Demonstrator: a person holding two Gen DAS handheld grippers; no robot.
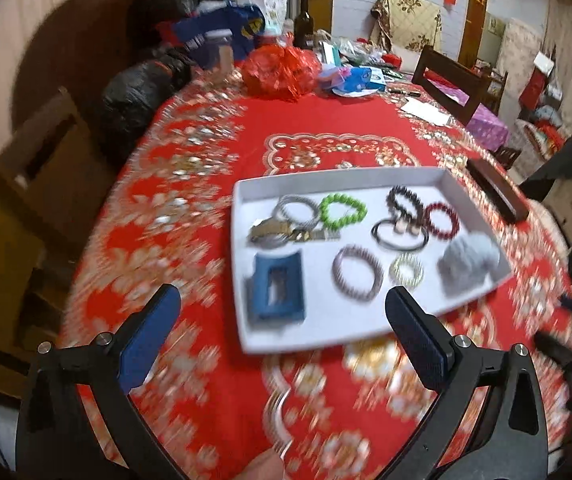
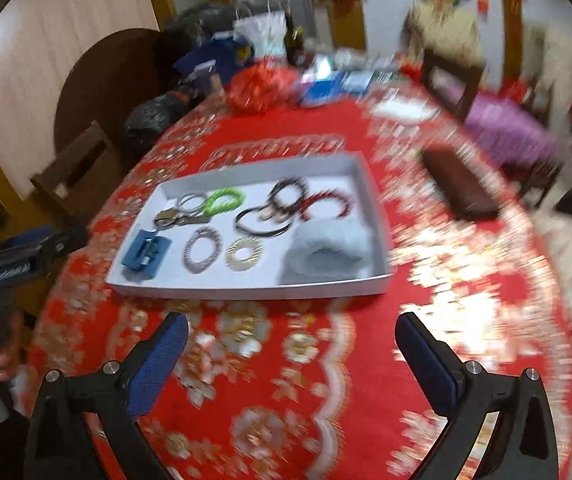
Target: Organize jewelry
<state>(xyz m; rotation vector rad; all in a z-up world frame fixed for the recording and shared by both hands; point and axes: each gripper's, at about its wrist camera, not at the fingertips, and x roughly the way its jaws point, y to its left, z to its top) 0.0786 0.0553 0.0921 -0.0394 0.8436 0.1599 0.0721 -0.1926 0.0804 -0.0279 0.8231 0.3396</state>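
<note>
A white tray (image 1: 254, 192) lies on the red tablecloth and holds several pieces: a green bead bracelet (image 1: 343, 209), a dark red bracelet (image 1: 441, 220), a black bracelet (image 1: 403, 200), a purple bracelet (image 1: 357, 278), a blue hair claw (image 1: 276, 294), a grey scrunchie (image 1: 467, 262) and keys on rings (image 1: 278, 230). My left gripper (image 1: 284, 308) is open and empty, hovering over the tray's near edge. My right gripper (image 2: 291, 336) is open and empty, above the cloth just short of the tray (image 2: 246, 290). The left gripper (image 2: 18, 256) shows at the left of the right wrist view.
A dark brown long box (image 1: 497, 190) lies right of the tray; it also shows in the right wrist view (image 2: 461, 184). A red bag (image 1: 282, 70), blue items, a bottle (image 1: 303, 20) and black bags crowd the far table end. Wooden chairs (image 1: 38, 168) stand around.
</note>
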